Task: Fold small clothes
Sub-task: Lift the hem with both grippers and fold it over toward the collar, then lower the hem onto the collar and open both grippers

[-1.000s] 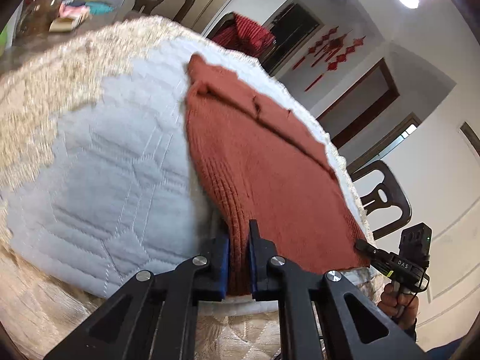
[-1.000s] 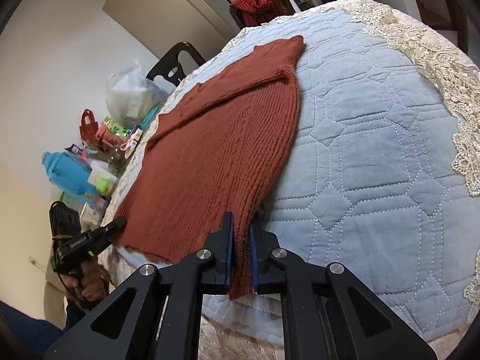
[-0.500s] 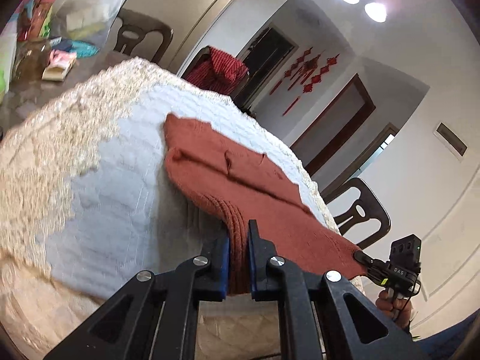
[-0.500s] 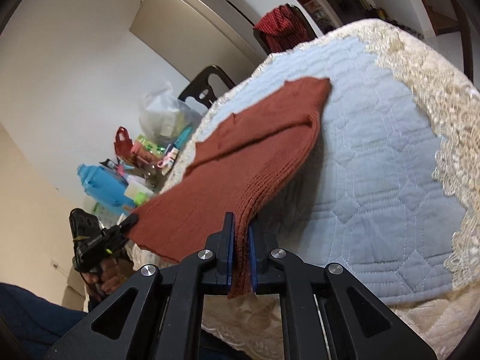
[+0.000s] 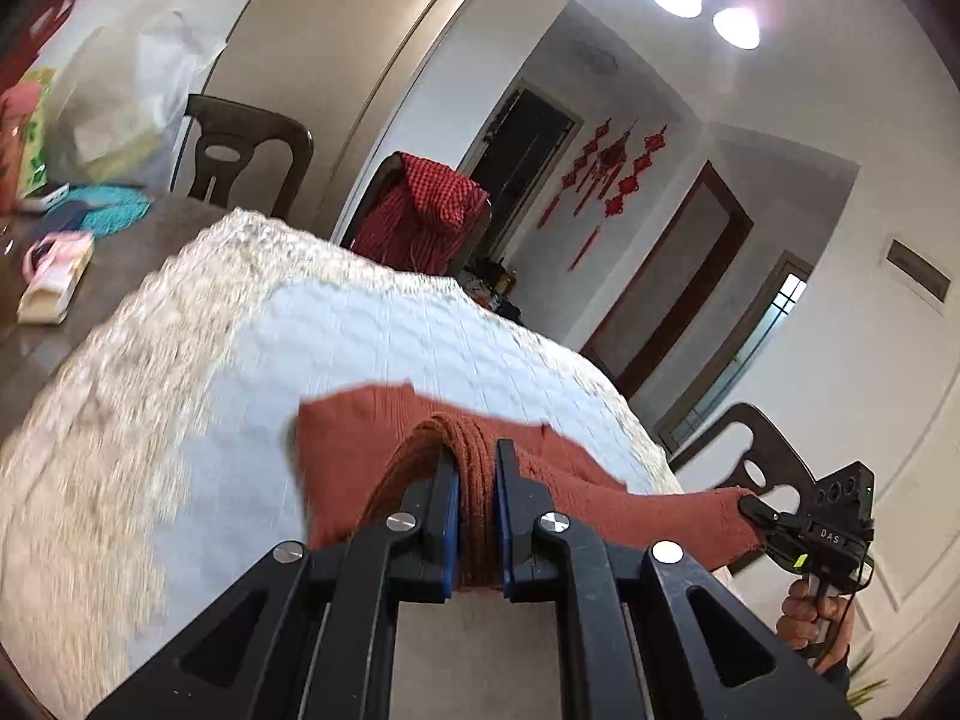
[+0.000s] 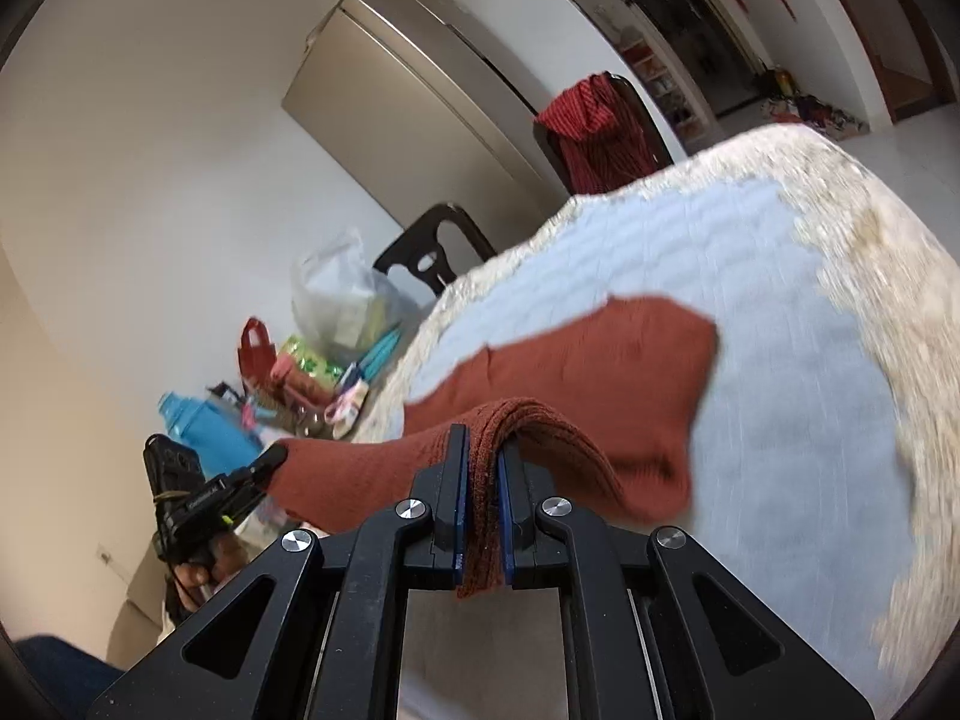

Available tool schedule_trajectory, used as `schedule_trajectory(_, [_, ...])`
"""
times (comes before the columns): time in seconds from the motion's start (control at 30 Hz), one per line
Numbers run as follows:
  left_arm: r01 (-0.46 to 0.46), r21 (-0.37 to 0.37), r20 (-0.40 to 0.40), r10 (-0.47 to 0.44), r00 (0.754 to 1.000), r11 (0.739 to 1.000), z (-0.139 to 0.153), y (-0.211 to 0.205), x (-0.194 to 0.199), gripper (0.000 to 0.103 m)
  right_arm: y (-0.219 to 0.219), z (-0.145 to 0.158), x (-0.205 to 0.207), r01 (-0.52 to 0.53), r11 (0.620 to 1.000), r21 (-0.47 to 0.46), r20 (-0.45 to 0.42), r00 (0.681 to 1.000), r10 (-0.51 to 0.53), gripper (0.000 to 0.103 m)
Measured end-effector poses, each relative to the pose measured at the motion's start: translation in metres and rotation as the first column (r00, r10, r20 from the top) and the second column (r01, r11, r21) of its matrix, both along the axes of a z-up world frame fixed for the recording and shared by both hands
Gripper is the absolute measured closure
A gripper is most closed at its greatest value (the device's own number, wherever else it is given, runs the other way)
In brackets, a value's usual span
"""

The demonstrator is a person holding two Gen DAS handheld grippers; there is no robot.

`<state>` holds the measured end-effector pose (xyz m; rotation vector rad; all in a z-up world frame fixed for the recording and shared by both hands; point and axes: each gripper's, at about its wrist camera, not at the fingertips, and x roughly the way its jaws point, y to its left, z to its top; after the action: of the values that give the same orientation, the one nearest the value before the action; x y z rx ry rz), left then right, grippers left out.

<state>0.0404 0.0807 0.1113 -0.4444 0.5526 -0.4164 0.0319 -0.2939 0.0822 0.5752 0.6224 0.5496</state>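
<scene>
A rust-red knitted sweater (image 5: pixel 354 438) lies partly on a pale blue quilted cloth (image 5: pixel 372 336); its near hem is lifted off the table. My left gripper (image 5: pixel 477 480) is shut on the ribbed hem at one corner. My right gripper (image 6: pixel 483 480) is shut on the hem at the other corner. The sweater (image 6: pixel 600 354) curls over both grippers, its far part still resting on the cloth (image 6: pixel 810 420). Each gripper shows in the other's view, the right one (image 5: pixel 756 507) and the left one (image 6: pixel 273 456), both pinching the hem.
The cloth has a cream lace border (image 5: pixel 120 372). Dark chairs (image 5: pixel 240 150) stand around the table, one draped with a red checked garment (image 5: pixel 432 204). A plastic bag, a blue bottle (image 6: pixel 204 432) and small clutter (image 6: pixel 312 384) sit at the table's left end.
Both grippers have lifted the hem higher and carried it forward over the sweater. Less of the sweater lies flat, and the views have tilted up toward the room.
</scene>
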Motion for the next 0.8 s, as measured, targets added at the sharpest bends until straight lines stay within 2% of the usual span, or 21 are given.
schedule_trajectory(0.17, [-0.008, 0.02, -0.062, 0.009, 0.998, 1.0, -0.012, -0.012, 0.064, 0.091, -0.001, -0.005, 0.055, 0.019, 1.0, -0.001, -0.047, 0.999, -0.019, 0.095])
schedule_trajectory(0.3, [-0.014, 0.064, -0.183, 0.025, 0.983, 0.998, -0.049, -0.02, 0.108, 0.091, -0.004, -0.043, 0.1, 0.036, 0.999, -0.009, -0.169, 0.985, -0.037, 0.095])
schedule_trajectory(0.43, [-0.03, 0.083, -0.298, 0.053, 0.953, 0.996, -0.084, -0.021, 0.132, 0.091, -0.007, -0.077, 0.121, 0.046, 0.999, -0.005, -0.281, 0.959, -0.046, 0.095])
schedule_trajectory(0.7, [-0.035, 0.053, -0.339, 0.051, 0.939, 0.998, -0.091, -0.02, 0.146, 0.091, -0.019, -0.084, 0.137, 0.068, 0.997, 0.04, -0.332, 0.942, -0.051, 0.092])
schedule_trajectory(0.8, [-0.053, 0.032, -0.334, 0.061, 0.941, 0.998, -0.089, -0.016, 0.151, 0.086, -0.02, -0.085, 0.144, 0.074, 0.996, 0.05, -0.344, 0.938, -0.052, 0.09])
